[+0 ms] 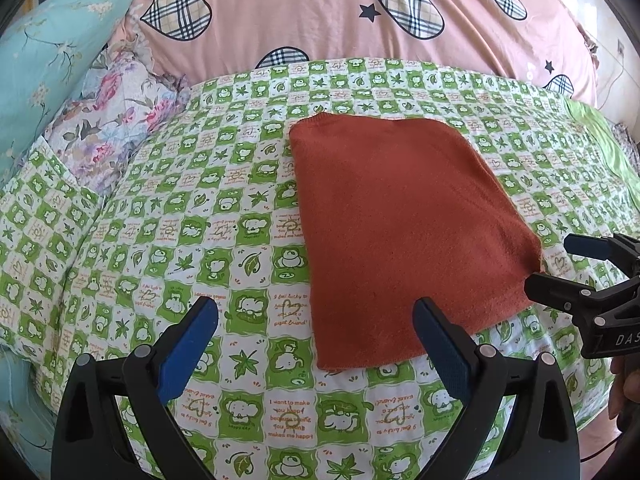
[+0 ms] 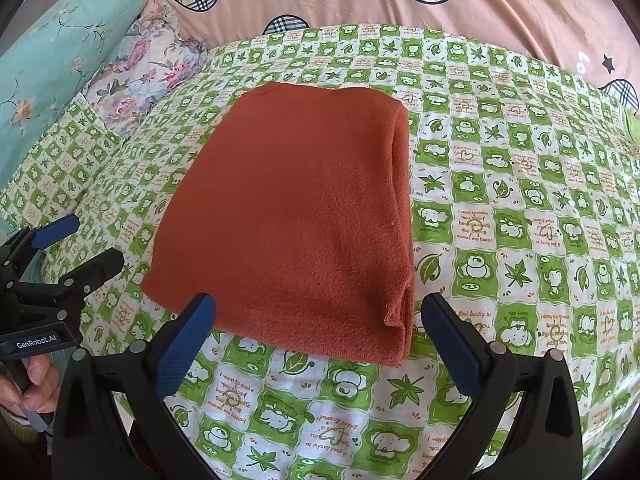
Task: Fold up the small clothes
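Two grippers hover with jaws spread wide and empty over a folded rust-orange garment [image 2: 296,216] lying flat near the middle of the bed, on a green-and-white checked sheet [image 2: 500,240]. The left gripper [image 1: 316,344] sits just off the garment's near left corner; the right gripper [image 2: 316,340] straddles its near edge, close to the thick stacked fold along the right side. That layered edge suggests the cloth is already doubled over, and the open claws parked clear of it read as either a release after a fold or a pause before another. Pillows, one pink with plaid hearts [image 1: 320,12], one blue floral [image 1: 48,48], are banked along the bed's far edge, leaving the centre free as a work surface. Legible writing: "GenRobot.AI" on the left gripper's body in the right view, "DAS" partly visible on the right gripper's, and "I want to make you happy" on the sheet's squares
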`<state>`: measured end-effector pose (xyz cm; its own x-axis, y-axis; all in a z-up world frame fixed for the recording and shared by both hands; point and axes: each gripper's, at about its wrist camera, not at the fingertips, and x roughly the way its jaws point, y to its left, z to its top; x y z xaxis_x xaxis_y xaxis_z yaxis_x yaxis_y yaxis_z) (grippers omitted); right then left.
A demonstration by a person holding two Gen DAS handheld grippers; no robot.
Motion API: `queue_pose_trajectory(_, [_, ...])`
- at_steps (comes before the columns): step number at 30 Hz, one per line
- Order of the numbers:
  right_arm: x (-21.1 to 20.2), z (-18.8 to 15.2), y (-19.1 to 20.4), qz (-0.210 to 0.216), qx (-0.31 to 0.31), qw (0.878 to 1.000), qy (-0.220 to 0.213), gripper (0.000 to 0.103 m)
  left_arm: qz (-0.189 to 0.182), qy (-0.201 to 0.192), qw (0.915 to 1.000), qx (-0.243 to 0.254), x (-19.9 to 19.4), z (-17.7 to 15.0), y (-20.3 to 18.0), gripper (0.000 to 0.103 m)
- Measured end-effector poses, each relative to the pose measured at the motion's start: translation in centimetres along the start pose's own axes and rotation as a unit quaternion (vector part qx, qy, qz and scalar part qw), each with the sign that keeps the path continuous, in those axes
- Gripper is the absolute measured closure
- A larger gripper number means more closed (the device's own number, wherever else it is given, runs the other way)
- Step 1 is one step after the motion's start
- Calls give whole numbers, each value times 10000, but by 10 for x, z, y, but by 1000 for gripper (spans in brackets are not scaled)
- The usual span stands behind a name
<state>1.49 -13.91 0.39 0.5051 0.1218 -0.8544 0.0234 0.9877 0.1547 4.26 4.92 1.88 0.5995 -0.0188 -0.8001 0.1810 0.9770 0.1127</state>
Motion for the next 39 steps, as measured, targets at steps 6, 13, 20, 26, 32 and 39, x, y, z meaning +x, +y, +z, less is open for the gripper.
queue_pose_trajectory(6, [-1, 0, 0, 0, -12, 10000, -1, 1, 11, -16, 10000, -11, -1, -1, 1, 2])
queue_pose_trajectory(13, [-3, 1, 1, -2, -2, 10000, -12, 1, 6, -22, 10000, -14, -1, -1, 0, 2])
queue_pose_trajectory(20, [-3, 1, 1, 4, -1, 10000, -12, 1, 6, -18, 10000, -10, -1, -1, 1, 2])
queue_pose_trajectory(26, [-4, 2, 1, -1, -21, 10000, -26, 1, 1, -13, 10000, -15, -1, -1, 0, 2])
queue_pose_trajectory(32, [-6, 4, -1, -6, -19, 10000, -48, 1, -5, -18, 10000, -11, -1, -1, 0, 2])
queue_pose_trajectory(39, [-7, 4, -2, -11, -14, 10000, -55, 1, -17, -3, 10000, 38, 0, 0, -2, 2])
